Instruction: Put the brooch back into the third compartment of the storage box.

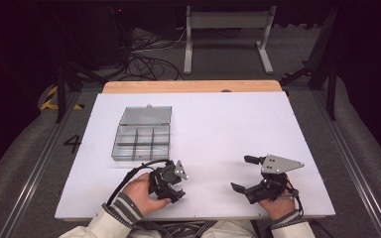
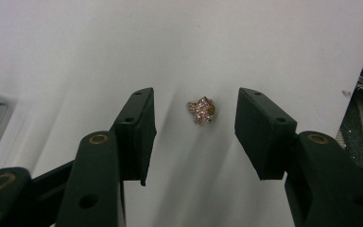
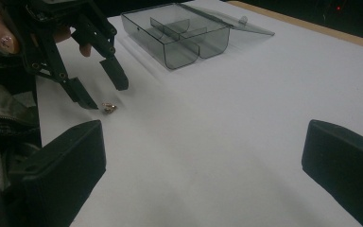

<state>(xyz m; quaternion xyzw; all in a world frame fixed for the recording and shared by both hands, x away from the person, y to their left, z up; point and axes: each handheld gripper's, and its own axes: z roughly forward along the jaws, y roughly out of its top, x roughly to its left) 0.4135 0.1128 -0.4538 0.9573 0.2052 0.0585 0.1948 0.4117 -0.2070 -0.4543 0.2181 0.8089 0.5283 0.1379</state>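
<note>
On the far left of the white table (image 1: 203,134) sat the clear compartment box (image 1: 141,140), its lid (image 1: 146,115) laid open behind it. Nearer me, my left hand (image 1: 140,192) held the left gripper (image 2: 194,125) low over the table with its jaws spread apart, and a small gold, pink-stoned trinket (image 2: 201,110) lay on the bare surface between them, touching neither pad. In the right gripper view the trinket lay just beside one jaw tip. Over to the right, well apart, my right gripper (image 1: 241,173) gaped wide, holding nothing.
</note>
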